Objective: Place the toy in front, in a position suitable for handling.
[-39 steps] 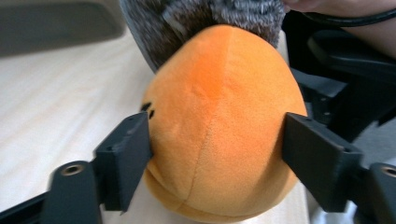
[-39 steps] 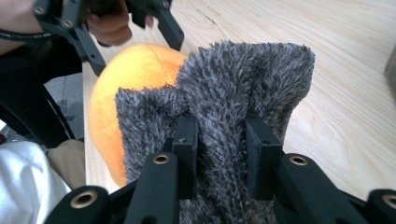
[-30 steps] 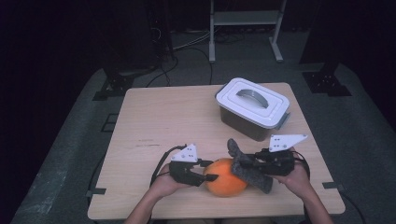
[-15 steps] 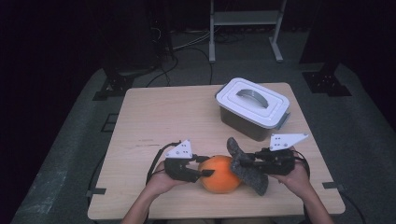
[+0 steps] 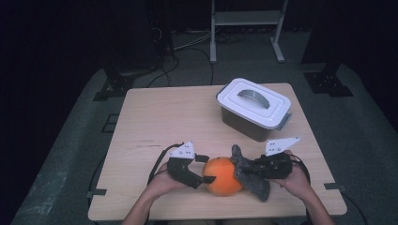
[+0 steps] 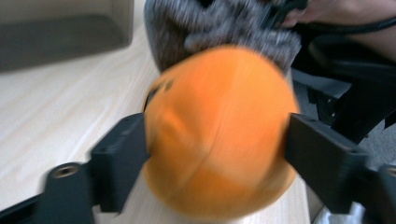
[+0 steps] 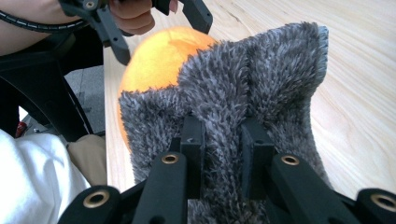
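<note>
— Dark floor and cables lie all round the wooden table (image 5: 155, 117); what's going on at its near edge?

— Take the white-lidded box (image 5: 256, 108) as the landmark. Nearer the person than that box, close to the table's front edge, sits an orange ball (image 5: 223, 176). The left gripper (image 5: 206, 169) has its jaws spread wide on either side of the ball, pressing on both flanks, so it is closed on the ball as far as the ball allows.

— And the other hand?

— The right gripper (image 5: 248, 171) is pinched nearly tight on a fold of grey fuzzy cloth (image 5: 249, 174), just to the ball's right. In the right gripper view the cloth (image 7: 243, 107) stands up against the ball (image 7: 161, 58), touching it.

— So it looks like wiping the ball?

— That's my reading. To do it well, I'd keep the left jaws steady at the ball's widest part so it can't roll or pop out; the left gripper view is blurred, so I can't tell how firm that contact is. The cloth should be dragged over the curve with light pressure, toward the held side rather than across the grip. Too hard a push could squirt the ball off the table's front edge, which is close.
</note>
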Available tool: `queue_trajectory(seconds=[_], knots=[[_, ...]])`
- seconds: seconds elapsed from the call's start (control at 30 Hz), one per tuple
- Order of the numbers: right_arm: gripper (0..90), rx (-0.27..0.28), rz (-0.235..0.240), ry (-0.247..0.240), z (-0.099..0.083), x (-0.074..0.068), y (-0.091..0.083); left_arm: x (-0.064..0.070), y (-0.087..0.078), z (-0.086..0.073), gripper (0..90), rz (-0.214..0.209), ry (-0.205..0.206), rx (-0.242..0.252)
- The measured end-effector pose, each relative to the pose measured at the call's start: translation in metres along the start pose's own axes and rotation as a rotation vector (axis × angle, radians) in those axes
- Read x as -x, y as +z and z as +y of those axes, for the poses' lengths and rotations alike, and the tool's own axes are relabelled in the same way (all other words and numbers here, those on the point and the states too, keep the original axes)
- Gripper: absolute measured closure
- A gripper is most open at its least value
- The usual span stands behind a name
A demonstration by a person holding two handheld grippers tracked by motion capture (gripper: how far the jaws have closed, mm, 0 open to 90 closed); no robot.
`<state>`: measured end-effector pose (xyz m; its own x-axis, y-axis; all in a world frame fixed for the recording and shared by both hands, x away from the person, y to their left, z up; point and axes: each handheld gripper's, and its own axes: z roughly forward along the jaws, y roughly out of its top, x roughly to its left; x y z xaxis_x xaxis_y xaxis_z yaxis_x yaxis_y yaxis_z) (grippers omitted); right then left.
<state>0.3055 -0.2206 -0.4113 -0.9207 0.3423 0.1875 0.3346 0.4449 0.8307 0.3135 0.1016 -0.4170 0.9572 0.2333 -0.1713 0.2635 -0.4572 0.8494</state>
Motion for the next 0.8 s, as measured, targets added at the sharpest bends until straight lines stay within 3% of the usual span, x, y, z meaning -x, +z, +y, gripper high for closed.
queue_trajectory(seconds=[0.13, 0.23, 0.27, 0.33, 0.37, 0.47, 0.57, 0.63, 0.7, 0.73, 0.8], knots=[[73.4, 0.006, 0.0, 0.032, -0.004, 0.006, -0.002, -0.002, 0.006, -0.005, 21.5, -0.038, -0.029, 0.004], [74.6, 0.023, -0.008, 0.035, -0.001, 0.005, -0.002, 0.002, 0.002, -0.003, 46.2, 0.003, 0.023, 0.003], [74.6, 0.023, -0.008, 0.035, -0.001, 0.005, -0.002, 0.004, 0.0, -0.001, 46.2, 0.004, 0.031, -0.001], [75.5, 0.076, -0.033, 0.024, 0.006, 0.0, -0.008, 0.008, -0.008, 0.007, 50.1, 0.032, 0.061, 0.003], [75.5, 0.076, -0.033, 0.024, 0.006, 0.0, -0.008, 0.008, -0.008, 0.007, 50.2, 0.032, 0.061, 0.003], [75.7, 0.171, -0.004, 0.014, 0.019, -0.01, -0.008, 0.013, -0.011, 0.014, 50.4, 0.066, 0.083, -0.028], [75.2, 0.157, -0.001, -0.018, 0.024, -0.017, -0.001, 0.014, -0.01, 0.015, 50.4, 0.068, 0.093, -0.038], [74.9, 0.11, -0.012, -0.041, 0.023, -0.02, 0.008, 0.014, -0.012, 0.016, 50.4, 0.079, 0.095, -0.046], [74.8, 0.092, -0.014, -0.032, 0.019, -0.017, 0.011, 0.015, -0.015, 0.017, 50.4, 0.085, 0.098, -0.044], [74.8, 0.065, -0.041, -0.031, 0.017, -0.014, 0.012, 0.015, -0.017, 0.019, 50.4, 0.089, 0.1, -0.044], [74.7, 0.063, -0.046, -0.018, 0.016, -0.013, 0.014, 0.014, -0.022, 0.022, 50.4, 0.097, 0.104, -0.039]])
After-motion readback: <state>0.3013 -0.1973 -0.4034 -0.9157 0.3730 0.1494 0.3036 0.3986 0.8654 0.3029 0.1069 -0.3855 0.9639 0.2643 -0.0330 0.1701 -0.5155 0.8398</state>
